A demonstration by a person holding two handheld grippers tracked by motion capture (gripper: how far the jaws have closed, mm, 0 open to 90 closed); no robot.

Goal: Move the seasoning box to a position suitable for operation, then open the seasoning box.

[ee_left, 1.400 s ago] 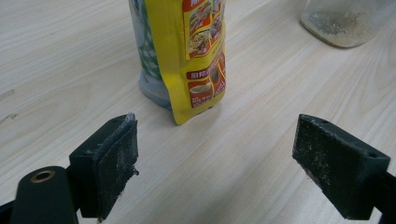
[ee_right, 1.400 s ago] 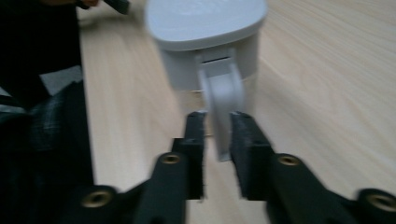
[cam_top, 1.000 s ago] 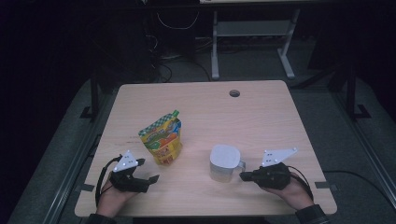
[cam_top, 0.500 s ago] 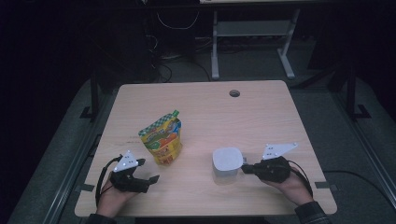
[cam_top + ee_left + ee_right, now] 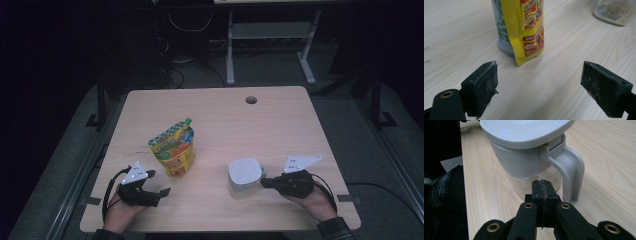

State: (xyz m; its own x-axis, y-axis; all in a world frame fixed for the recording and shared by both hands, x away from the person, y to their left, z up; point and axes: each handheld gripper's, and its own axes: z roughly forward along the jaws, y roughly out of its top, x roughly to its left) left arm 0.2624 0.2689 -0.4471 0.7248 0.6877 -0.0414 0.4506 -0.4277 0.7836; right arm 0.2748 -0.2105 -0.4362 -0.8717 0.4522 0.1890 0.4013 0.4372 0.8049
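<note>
Right tool (image 5: 541, 185) pressed together beside the jug (image 5: 244, 176) handle.
Left tool (image 5: 541, 85) spread, empty, just short of the pouch (image 5: 524, 27); both things stand on the desk (image 5: 280, 135).

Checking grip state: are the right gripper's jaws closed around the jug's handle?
No, the right gripper is shut on nothing, its pads pressed together beside the handle.
</note>
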